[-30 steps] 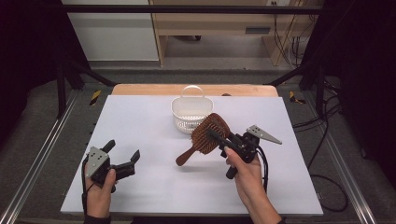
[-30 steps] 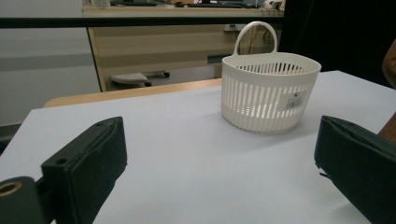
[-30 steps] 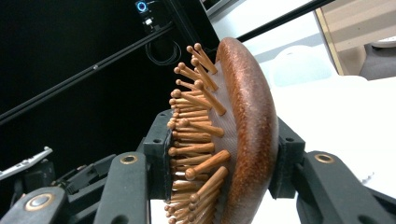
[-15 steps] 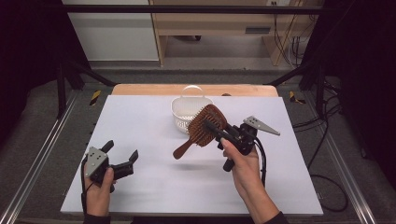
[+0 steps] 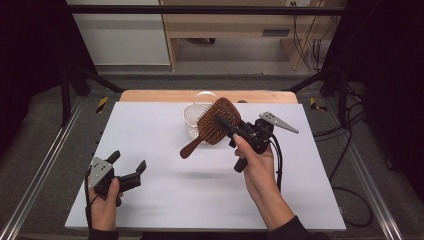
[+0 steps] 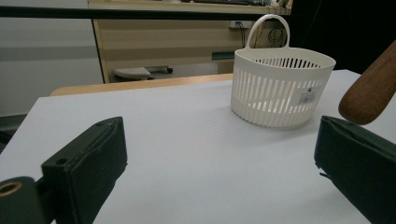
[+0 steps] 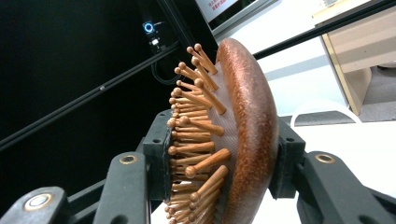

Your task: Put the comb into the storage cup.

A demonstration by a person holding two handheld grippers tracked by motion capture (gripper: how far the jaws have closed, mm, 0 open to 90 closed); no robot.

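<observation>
A brown wooden hairbrush (image 5: pixel 215 122) hangs in the air above the white table, its handle pointing down to the left. My right gripper (image 5: pixel 223 121) is shut on the brush head; in the right gripper view the jaws press on the bristle side and the rounded back of the hairbrush (image 7: pixel 233 135). Just behind the brush stands a white slotted basket (image 5: pixel 192 117) with a hoop handle, which the left gripper view shows as the basket (image 6: pixel 280 88) ahead and to the right. My left gripper (image 5: pixel 129 167) rests open near the table's front left, nothing between its jaws. The brush handle tip (image 6: pixel 369 93) shows at that view's right edge.
The white table sheet (image 5: pixel 150 130) lies on a wooden top with metal rails along both sides. Beyond the table's far edge stands a light wooden cabinet (image 5: pixel 240 25). Cables (image 5: pixel 350 165) hang off the right side.
My right hand has lifted the hairbrush higher and a little toward the basket, so the brush head now overlaps the basket's rim. The left hand has kept still.
</observation>
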